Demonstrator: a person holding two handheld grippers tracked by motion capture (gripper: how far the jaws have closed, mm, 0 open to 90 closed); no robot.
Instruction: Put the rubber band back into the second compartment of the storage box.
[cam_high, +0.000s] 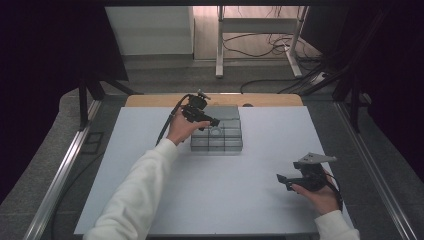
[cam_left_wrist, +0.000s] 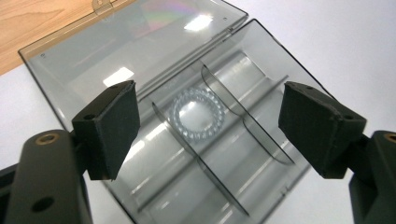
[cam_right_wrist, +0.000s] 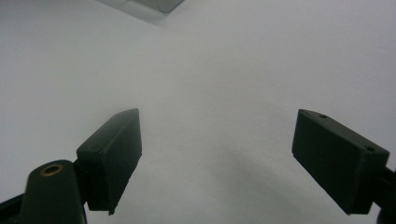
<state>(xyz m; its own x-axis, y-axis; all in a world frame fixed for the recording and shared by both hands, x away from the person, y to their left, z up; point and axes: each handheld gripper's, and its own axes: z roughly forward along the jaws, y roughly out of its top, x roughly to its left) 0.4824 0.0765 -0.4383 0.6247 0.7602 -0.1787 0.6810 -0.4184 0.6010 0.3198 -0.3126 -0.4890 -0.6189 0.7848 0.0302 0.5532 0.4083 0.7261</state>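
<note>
Grey floor (cam_high: 165, 75) beyond, with cables (cam_high: 260, 47) under a white-legged desk (cam_high: 260, 25).

White table mat (cam_high: 240, 200), wooden tabletop (cam_high: 150, 100)

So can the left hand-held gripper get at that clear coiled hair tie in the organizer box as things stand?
Probably yes. The left hand-held gripper hangs open right above the clear coiled hair tie, which lies alone in a middle compartment of the organizer box. The lid is folded back, though the dividers leave the jaws little room.

White sleeves (cam_high: 135, 192) cover both forearms. The left gripper (cam_high: 212, 121) and right gripper (cam_high: 281, 180) are black — blocky jaws, brass-ringed screw holes, trailing cables; a grey plate (cam_high: 315, 159) tops the right.
</note>
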